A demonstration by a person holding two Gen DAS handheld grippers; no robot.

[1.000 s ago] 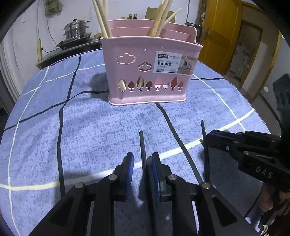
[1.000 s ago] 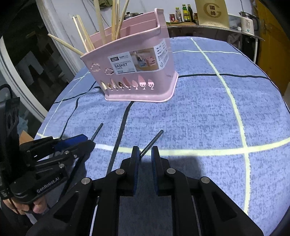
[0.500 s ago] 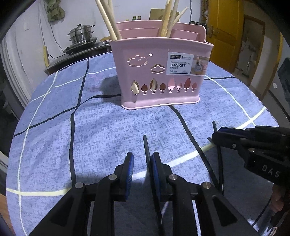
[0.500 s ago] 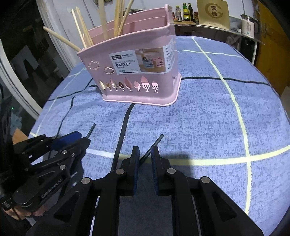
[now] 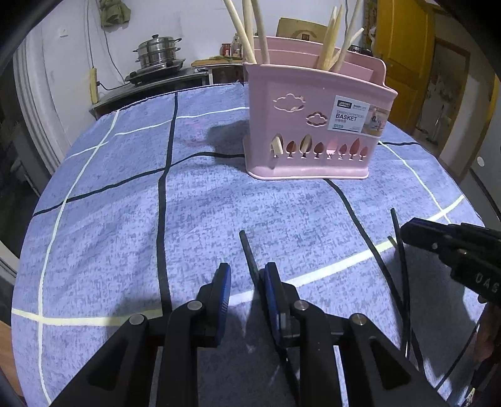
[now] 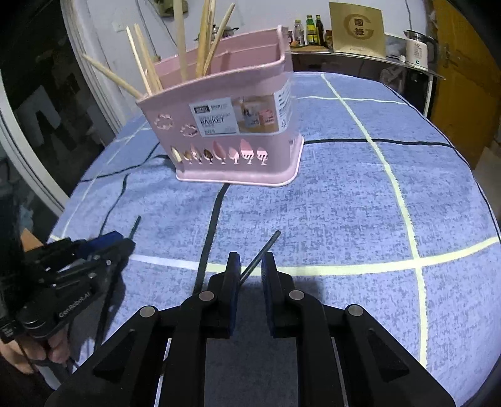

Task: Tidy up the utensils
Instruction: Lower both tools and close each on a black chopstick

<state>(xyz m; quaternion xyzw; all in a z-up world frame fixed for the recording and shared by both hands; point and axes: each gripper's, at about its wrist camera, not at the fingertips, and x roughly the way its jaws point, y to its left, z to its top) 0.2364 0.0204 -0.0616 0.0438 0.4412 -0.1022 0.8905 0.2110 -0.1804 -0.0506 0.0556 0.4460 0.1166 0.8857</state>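
I'm reading "BASKET" on the sticker of the pink utensil basket (image 5: 316, 125); the smaller print above and the code below it are too fine to make out. The basket stands on the blue checked cloth of the table (image 5: 125, 219), pale wooden chopsticks (image 6: 203, 43) poking out of it, their tops cut off by the frame edge.

My left gripper (image 5: 245, 281) has a dark chopstick (image 5: 247, 250) between its blue pads; it leans against the right pad, with a gap on the other side, so I can't tell whether it's truly pinched.

My right gripper (image 6: 250, 269) has just been easing apart, with a second dark chopstick (image 6: 261, 255) between its pads, slanting up to the right. Clear gaps show either side, so it's spread loose.

"GenRobot.AI" shows on the left gripper's body, "DAS" on the right one. A gold box (image 6: 358, 29) on the back counter carries a big G logo with characters I can't read.
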